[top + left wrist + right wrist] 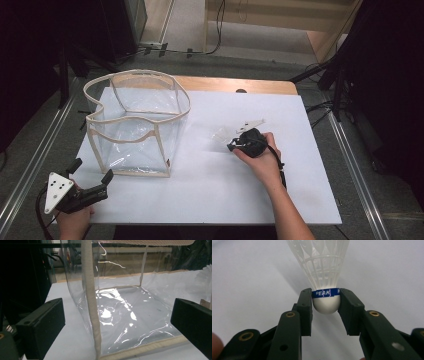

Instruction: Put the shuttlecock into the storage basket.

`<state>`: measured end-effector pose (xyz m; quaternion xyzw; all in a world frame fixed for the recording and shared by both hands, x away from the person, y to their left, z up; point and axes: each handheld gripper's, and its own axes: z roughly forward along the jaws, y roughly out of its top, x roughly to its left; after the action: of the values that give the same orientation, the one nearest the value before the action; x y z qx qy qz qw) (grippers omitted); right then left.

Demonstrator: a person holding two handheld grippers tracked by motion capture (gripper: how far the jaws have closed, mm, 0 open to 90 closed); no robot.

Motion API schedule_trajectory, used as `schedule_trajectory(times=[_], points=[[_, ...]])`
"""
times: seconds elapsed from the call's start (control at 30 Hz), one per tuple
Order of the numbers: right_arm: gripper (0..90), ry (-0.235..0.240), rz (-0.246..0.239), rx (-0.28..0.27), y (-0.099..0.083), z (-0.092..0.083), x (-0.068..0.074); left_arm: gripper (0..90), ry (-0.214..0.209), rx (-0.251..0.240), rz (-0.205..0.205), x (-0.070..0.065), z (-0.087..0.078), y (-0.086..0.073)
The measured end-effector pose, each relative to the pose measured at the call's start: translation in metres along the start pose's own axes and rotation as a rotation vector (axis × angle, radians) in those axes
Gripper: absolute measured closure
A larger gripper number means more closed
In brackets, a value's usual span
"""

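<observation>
Right gripper (325,302) clamps the white shuttlecock (323,267) by its cork head (blue band reading "PEAK") over the white table (210,195); left gripper (117,322) gapes unclenched, facing the clear bag (125,310).

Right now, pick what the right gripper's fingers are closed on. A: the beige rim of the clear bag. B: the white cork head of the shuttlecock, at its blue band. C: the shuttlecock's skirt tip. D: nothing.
B: in the right gripper view the right gripper has one of its fingers on each side of the shuttlecock, pressing its rounded white head at the blue band.
</observation>
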<state>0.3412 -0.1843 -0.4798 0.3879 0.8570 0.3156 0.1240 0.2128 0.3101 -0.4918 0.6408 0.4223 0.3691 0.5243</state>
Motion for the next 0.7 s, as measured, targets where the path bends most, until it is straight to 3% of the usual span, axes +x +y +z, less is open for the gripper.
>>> schedule_trajectory(times=[0.33, 0.57, 0.7], points=[[62.3, 0.019, 0.029, -0.050, 0.010, -0.016, 0.007, 0.0, -0.001, 0.000, -0.003, 0.000, 0.000, 0.000], [62.3, 0.010, -0.012, -0.079, 0.020, -0.027, 0.015, 0.0, -0.001, 0.001, 0.003, -0.001, 0.000, 0.000], [62.3, 0.020, -0.006, -0.108, 0.024, -0.034, 0.019, 0.0, -0.002, 0.001, 0.001, 0.000, 0.000, 0.000]])
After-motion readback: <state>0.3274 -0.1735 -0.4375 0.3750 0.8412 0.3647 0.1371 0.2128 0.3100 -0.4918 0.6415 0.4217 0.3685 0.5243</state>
